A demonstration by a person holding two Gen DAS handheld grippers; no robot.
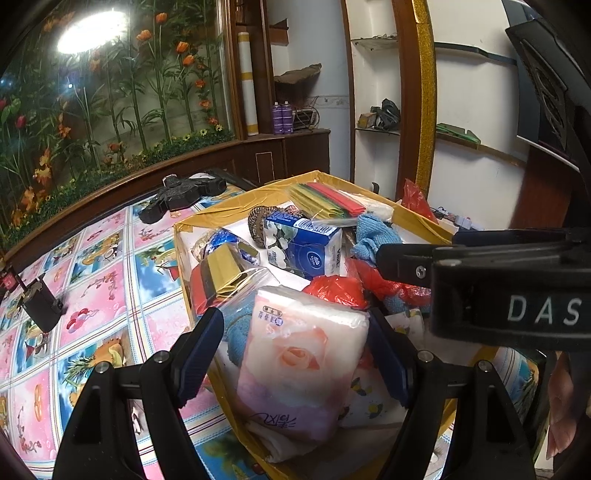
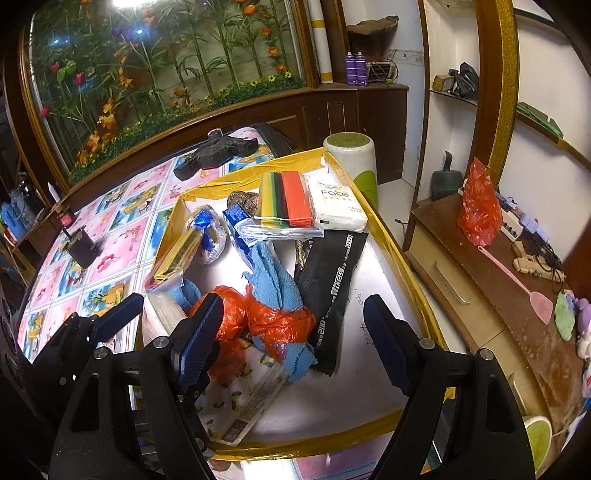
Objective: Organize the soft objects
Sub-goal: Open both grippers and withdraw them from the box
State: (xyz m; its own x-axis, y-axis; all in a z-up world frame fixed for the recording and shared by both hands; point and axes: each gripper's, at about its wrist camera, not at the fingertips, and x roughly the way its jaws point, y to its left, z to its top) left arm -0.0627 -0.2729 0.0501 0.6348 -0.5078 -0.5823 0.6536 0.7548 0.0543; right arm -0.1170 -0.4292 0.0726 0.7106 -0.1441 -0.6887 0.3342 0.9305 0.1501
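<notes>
Pinched between my left gripper [image 1: 295, 354] pads, the rose-print tissue pack [image 1: 301, 363] may squash or slip onto the cluttered box [image 1: 181, 236], while my right gripper [image 2: 291, 339] hangs spread, empty.

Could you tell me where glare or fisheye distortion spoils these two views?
Left wrist view: a blown-out lamp reflection glares on the glass flower panel, and the gold-trimmed wooden pillar bows. Right wrist view: the yellow-taped cardboard box curves, corners dark, glare cropped at top.
</notes>
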